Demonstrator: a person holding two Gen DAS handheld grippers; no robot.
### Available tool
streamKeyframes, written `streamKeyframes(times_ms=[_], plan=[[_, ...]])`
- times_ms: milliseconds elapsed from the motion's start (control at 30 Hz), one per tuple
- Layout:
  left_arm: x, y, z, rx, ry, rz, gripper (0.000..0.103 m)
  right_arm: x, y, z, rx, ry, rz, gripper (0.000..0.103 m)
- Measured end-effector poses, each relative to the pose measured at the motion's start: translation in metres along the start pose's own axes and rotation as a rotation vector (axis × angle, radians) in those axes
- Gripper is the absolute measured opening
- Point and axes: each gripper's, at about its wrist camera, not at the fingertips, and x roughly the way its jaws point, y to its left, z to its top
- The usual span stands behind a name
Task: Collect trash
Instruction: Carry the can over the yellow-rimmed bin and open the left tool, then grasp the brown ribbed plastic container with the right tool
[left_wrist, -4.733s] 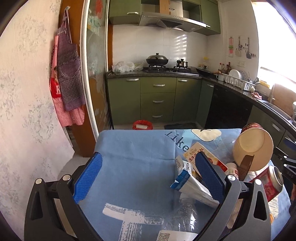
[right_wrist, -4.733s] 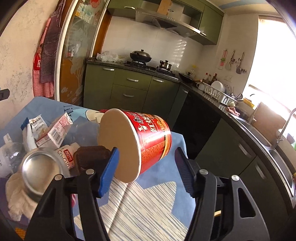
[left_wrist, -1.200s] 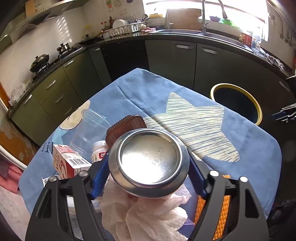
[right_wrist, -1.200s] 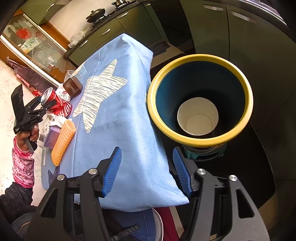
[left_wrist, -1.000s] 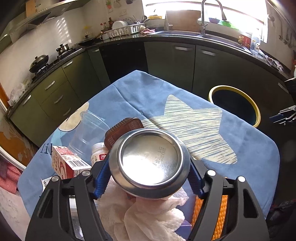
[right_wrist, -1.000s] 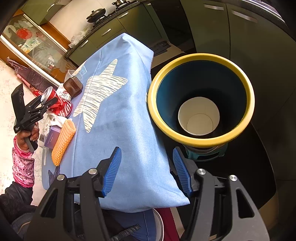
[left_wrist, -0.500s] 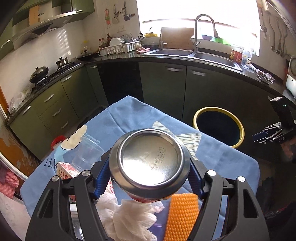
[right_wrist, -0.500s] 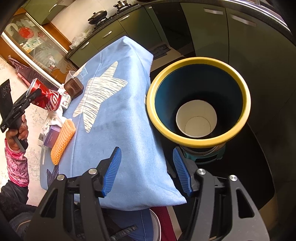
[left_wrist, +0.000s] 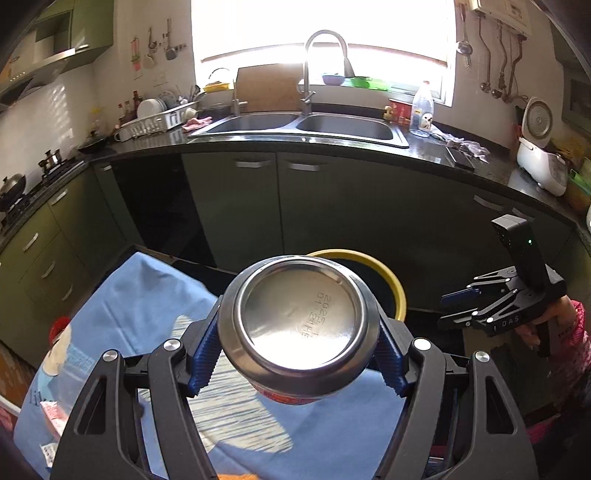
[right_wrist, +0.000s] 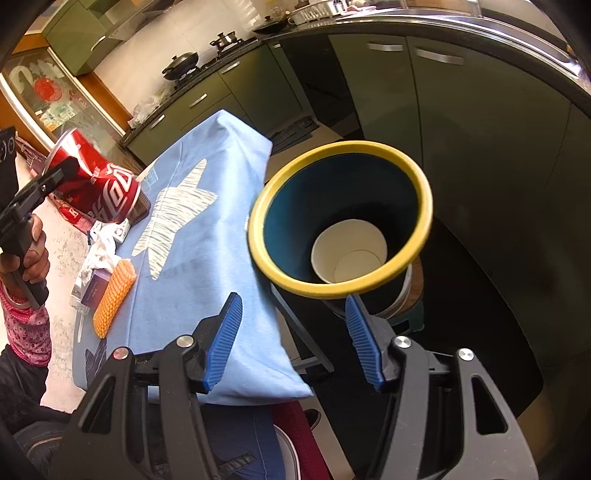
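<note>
The left gripper (left_wrist: 297, 354) had its blue pads clamped on either side of a red soda can (left_wrist: 299, 328), carried bottom-first toward the camera so that the bare metal base filled the middle of the left wrist view. In the right wrist view the same can hung in the air above the far end of the table's blue cloth (right_wrist: 207, 258), well apart from the yellow-rimmed bin (right_wrist: 340, 218) that stood just beside the table's near edge.

The right gripper (right_wrist: 293, 341) held nothing; its jaws stood partly open over the bin's mouth, where a white paper cup (right_wrist: 349, 256) already lay at the bottom.

The can was probably empty and so very light, with thin walls that dent under a hard squeeze and a smooth painted skin that could slip (the ribbed pads helped there). Across the middle of the body, as here, looked the sound place to hold it, with only enough pressure to keep it from sliding.

More rubbish lay on the cloth: an orange sponge (right_wrist: 112, 297), a crumpled white tissue (right_wrist: 103, 251) and a small purple box (right_wrist: 95, 293), all near one another at the far end.
</note>
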Motion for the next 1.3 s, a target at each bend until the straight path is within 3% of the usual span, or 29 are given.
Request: streamKeyframes(times_ms=[167, 467, 600, 667, 833, 1000, 1133, 1300], plan=[[0.068, -0.029, 0.028, 0.026, 0.056, -0.055, 0.071, -0.007, -0.028, -0.005, 0.035, -0.015, -0.009, 0.056], [0.197, -0.052, 0.036, 0.001, 0.228, -0.09, 0.071, -0.013, -0.065, -0.013, 0.101, -0.016, -0.027, 0.056], [0.229, -0.054, 0.029, -0.019, 0.285, -0.077, 0.071, -0.012, -0.065, -0.012, 0.101, -0.013, -0.038, 0.059], [0.236, -0.053, 0.027, -0.027, 0.301, -0.079, 0.076, -0.011, -0.063, -0.011, 0.095, -0.009, -0.035, 0.059], [0.204, -0.049, 0.031, -0.055, 0.254, -0.1, 0.079, -0.006, -0.054, -0.009, 0.068, -0.002, -0.03, 0.059], [0.122, -0.031, 0.029, -0.095, 0.126, -0.071, 0.089, 0.002, -0.037, -0.006, 0.031, 0.01, -0.012, 0.059], [0.047, -0.002, 0.009, -0.145, 0.021, 0.025, 0.094, 0.011, -0.015, -0.001, -0.013, 0.023, 0.007, 0.059], [-0.028, 0.03, -0.041, -0.217, -0.024, 0.168, 0.096, 0.029, 0.029, 0.006, -0.101, 0.055, 0.028, 0.059]])
